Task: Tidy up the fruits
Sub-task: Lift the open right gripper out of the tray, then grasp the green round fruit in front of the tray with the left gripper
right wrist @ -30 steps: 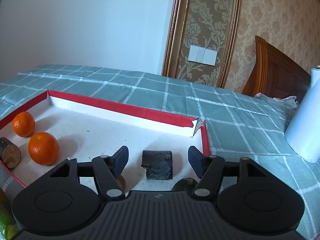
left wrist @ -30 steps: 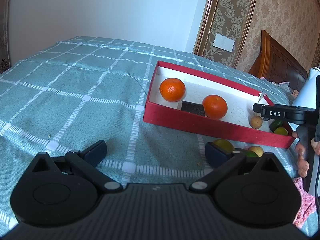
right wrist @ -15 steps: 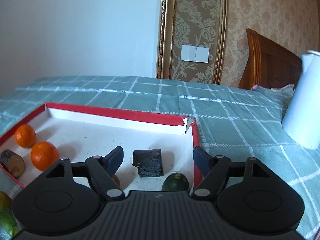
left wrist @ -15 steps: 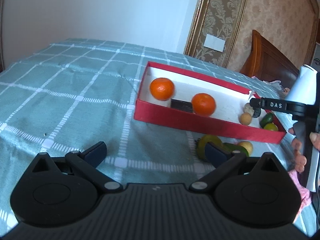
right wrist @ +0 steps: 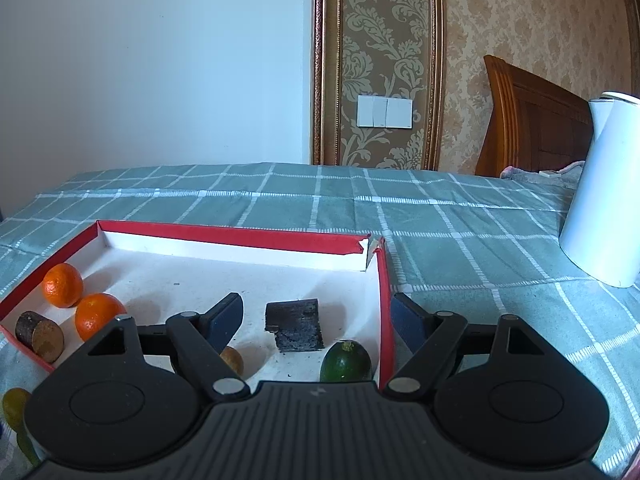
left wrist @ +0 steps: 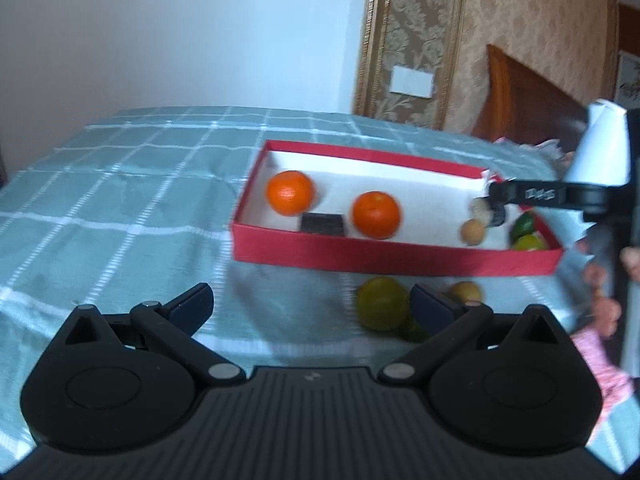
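The right gripper (right wrist: 316,316) stands wide, gripping nothing, above the shallow red cardboard box (right wrist: 382,312); a dark green round fruit (right wrist: 346,363) lies at lower centre. The left gripper (left wrist: 310,306) gapes empty near a yellow-green fruit (left wrist: 380,306) on the checked green cloth (left wrist: 120,216).

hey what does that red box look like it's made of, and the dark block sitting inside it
Red box: probably cardboard, matte red outside and white inside; its far corner is torn open like paper board. Dark block: looks like charred wood or bark, rough, dull and crumbly, with dark specks around it; not certain.
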Action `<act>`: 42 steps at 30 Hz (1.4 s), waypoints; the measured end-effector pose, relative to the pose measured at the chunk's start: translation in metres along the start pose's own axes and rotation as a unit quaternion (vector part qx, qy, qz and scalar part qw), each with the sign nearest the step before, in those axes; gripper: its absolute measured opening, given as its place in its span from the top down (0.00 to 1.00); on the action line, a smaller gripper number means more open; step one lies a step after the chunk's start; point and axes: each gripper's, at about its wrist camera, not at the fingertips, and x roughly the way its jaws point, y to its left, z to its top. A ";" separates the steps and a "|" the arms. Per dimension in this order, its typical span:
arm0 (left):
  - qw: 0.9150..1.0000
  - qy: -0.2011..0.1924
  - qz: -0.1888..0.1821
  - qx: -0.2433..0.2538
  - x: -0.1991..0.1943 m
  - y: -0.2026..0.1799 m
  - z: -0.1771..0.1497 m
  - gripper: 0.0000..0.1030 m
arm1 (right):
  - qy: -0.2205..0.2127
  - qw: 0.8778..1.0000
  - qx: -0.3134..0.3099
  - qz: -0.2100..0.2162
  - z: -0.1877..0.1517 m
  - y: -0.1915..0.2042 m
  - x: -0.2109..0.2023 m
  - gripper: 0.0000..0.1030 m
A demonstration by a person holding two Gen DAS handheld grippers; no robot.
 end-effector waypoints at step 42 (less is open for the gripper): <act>0.986 0.019 -0.062 0.153 0.013 -0.009 -0.004 0.35 | 0.005 1.000 -0.011 -0.004 -0.002 0.003 0.000 0.16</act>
